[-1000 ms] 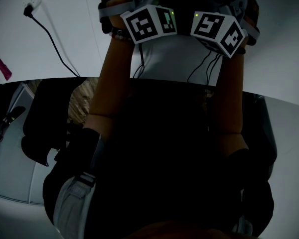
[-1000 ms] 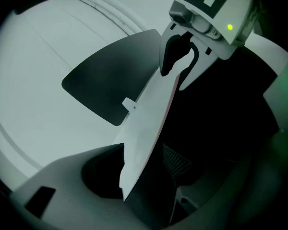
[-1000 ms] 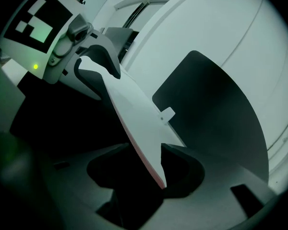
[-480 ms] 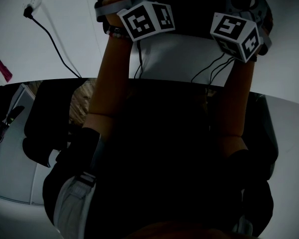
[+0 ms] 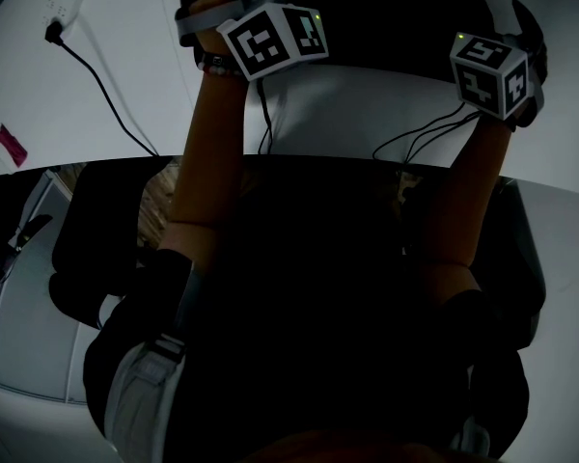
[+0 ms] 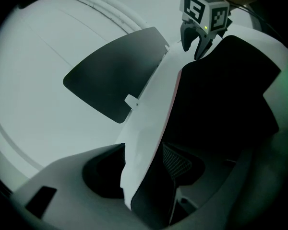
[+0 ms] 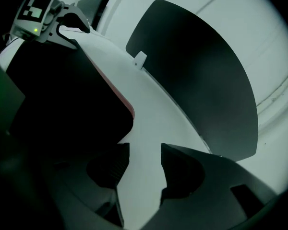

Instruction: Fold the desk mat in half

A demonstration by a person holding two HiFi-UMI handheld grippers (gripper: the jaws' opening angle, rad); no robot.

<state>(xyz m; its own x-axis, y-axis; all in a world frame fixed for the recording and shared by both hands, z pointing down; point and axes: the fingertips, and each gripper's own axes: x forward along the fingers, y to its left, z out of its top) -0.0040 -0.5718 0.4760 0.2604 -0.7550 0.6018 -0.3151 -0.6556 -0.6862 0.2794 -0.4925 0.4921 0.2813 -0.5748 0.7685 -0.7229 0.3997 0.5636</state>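
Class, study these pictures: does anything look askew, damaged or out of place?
Nothing is spilled or damaged. The desk mat is only mid-fold, one edge raised off the table. The left tongs pinch that edge; the right tongs stand open around it, not gripping.

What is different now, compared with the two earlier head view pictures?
The right gripper has moved to the right in the head view, away from the left gripper. Its jaws are open, with the desk mat between them. The left gripper kept its place, shut on the desk mat's edge.
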